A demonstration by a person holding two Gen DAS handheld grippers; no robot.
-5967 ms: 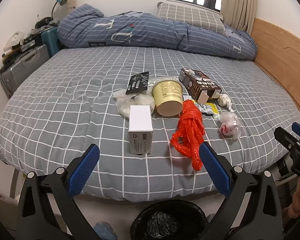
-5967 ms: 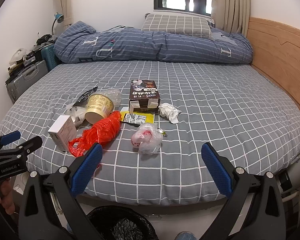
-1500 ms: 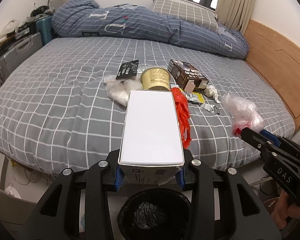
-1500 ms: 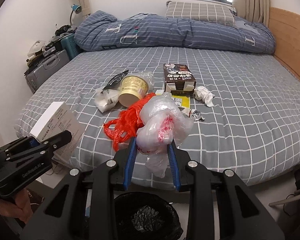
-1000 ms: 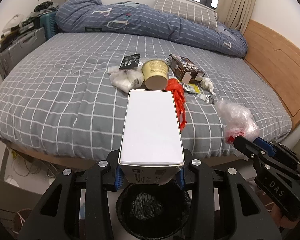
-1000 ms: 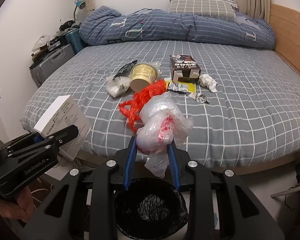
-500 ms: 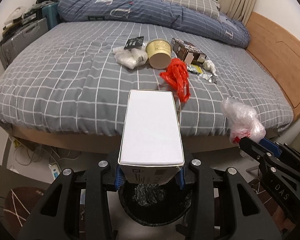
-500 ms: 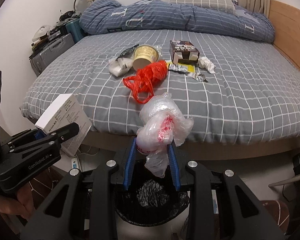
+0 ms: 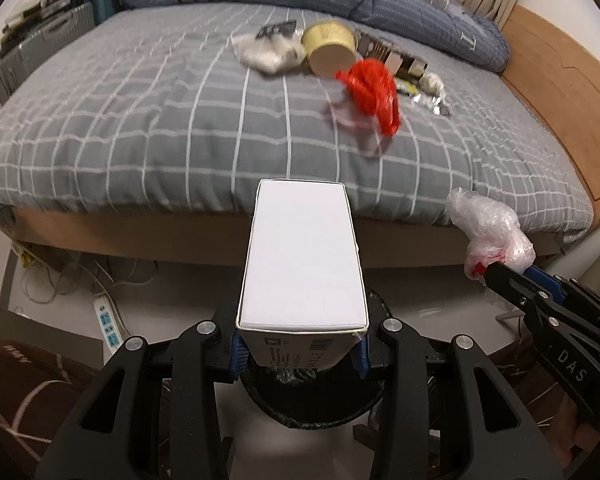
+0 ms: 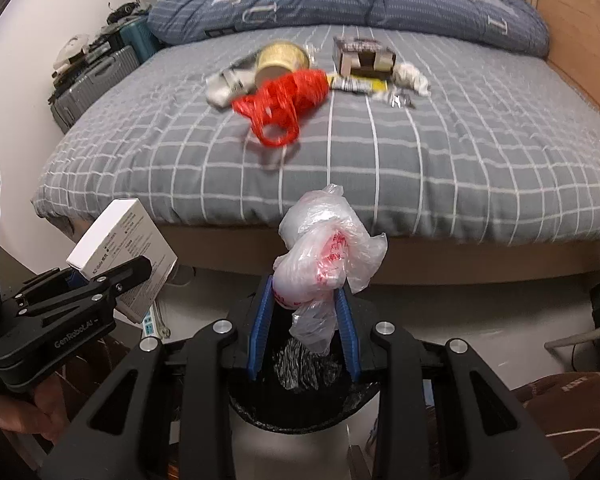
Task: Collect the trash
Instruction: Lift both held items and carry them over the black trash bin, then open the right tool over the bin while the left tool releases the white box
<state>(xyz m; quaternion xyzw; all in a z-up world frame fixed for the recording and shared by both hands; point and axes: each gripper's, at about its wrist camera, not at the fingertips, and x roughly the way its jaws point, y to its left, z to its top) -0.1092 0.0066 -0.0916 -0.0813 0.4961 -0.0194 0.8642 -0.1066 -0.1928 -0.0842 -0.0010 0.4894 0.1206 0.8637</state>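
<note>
My left gripper (image 9: 298,354) is shut on a white cardboard box (image 9: 302,256), held above the black-lined trash bin (image 9: 312,408) on the floor. My right gripper (image 10: 303,334) is shut on a crumpled clear plastic bag with red print (image 10: 324,256), held over the same bin (image 10: 300,400). The box (image 10: 124,248) and left gripper also show at the left of the right wrist view. The bag (image 9: 490,228) shows at the right of the left wrist view. On the bed lie a red plastic bag (image 10: 284,100), a yellow cup (image 10: 282,60) and a brown carton (image 10: 364,56).
The grey checked bed (image 9: 140,120) stands in front, its wooden frame edge just beyond the bin. A power strip (image 9: 108,320) and cables lie on the floor at left. Suitcases (image 10: 96,76) stand by the wall. A wooden headboard (image 9: 560,80) runs along the right.
Both grippers have pulled back from the bed and lowered toward the floor, carrying the box and the bag. The bin now sits directly beneath them.
</note>
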